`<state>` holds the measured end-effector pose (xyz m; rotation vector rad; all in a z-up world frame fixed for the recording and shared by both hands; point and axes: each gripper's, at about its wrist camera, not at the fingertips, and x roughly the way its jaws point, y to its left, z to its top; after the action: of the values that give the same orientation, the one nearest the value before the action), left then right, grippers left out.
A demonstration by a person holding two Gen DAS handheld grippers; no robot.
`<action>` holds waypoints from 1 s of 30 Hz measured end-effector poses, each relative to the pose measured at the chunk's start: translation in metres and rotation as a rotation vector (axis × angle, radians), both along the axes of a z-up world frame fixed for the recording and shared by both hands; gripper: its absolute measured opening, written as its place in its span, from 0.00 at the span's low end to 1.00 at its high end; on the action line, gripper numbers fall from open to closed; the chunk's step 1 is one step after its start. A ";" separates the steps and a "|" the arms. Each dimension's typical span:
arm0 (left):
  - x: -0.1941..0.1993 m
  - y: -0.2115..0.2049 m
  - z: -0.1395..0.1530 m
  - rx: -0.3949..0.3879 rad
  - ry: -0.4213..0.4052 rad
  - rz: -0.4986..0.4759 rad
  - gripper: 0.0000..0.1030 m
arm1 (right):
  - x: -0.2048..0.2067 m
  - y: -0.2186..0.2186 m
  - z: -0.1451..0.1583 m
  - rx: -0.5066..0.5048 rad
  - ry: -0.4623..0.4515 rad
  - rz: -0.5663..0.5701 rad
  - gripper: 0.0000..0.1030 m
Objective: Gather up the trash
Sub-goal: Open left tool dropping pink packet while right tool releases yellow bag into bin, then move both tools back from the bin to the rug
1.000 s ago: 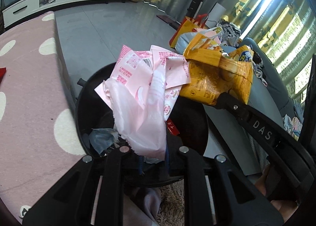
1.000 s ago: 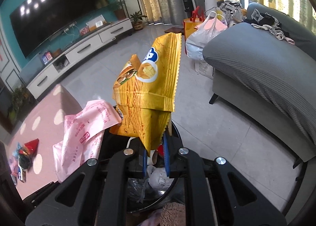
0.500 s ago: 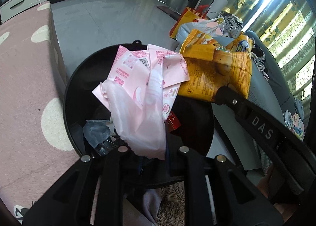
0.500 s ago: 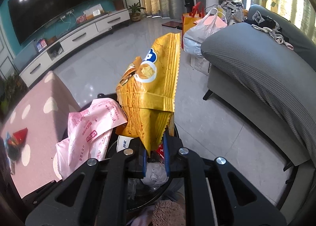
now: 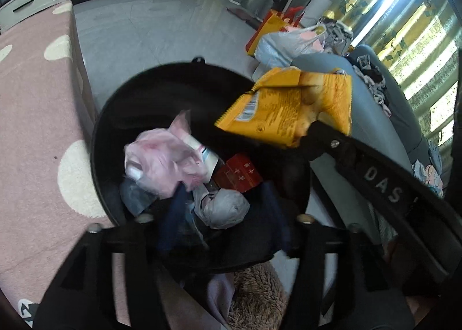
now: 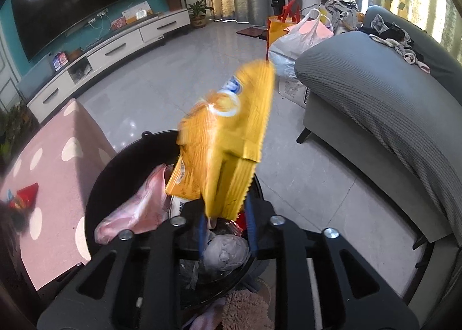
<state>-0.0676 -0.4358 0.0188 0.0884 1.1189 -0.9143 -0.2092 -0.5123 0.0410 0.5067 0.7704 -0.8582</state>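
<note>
Two crinkled wrappers, pink plastic wrapper [image 5: 164, 159] in round black bin [image 5: 115, 116], yellow foil bag [image 6: 228, 145] above.

The mouth of the black bin [image 5: 109, 116] is open on its far side, above bare dark wall. Its near half is filled with a pink wrapper [image 5: 164, 162], a red box [image 5: 238, 175] and a grey wad [image 5: 225, 207]. A yellow chip bag [image 5: 288, 110] hangs over the right rim. The pink table [image 5: 34, 128] presses against the left rim; the grey sofa [image 6: 389, 104] stands right, bare floor [image 6: 184, 70] beyond.
</note>
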 end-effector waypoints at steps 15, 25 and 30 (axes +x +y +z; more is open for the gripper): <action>0.023 0.108 0.052 -0.066 -0.089 0.182 0.95 | 0.007 0.033 0.031 -0.026 -0.113 0.070 0.84; 0.052 0.250 0.062 -0.032 -0.110 0.420 0.97 | 0.046 0.080 0.043 -0.074 -0.145 0.161 0.88; 0.061 0.335 0.048 0.059 -0.134 0.527 0.97 | 0.079 0.115 0.039 -0.072 -0.139 0.264 0.88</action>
<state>-0.0069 -0.1009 0.0665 -0.0940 0.9770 -0.3982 -0.1300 -0.3968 0.0797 0.3862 0.6593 -0.5963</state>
